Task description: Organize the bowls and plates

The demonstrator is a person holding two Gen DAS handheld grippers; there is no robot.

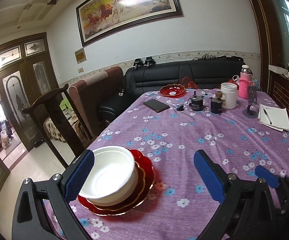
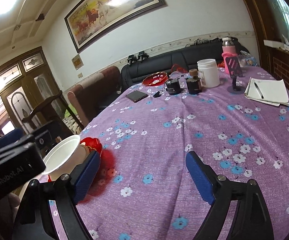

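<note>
Table (image 1: 184, 140) w/ plate stack (image 1: 142, 180), phone (image 1: 156, 105), notepad (image 1: 274, 116).

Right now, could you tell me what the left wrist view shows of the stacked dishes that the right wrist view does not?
Only the left wrist view looks down into the white bowl and shows the red plates under it nearly whole, with the open left gripper around the stack, no pad visibly pressing.

Only the right wrist view shows the bowl side-on, the left gripper's black body in front of it, and the open right gripper over bare tablecloth.

Both show the far red dish, the phone and the white jar.
</note>
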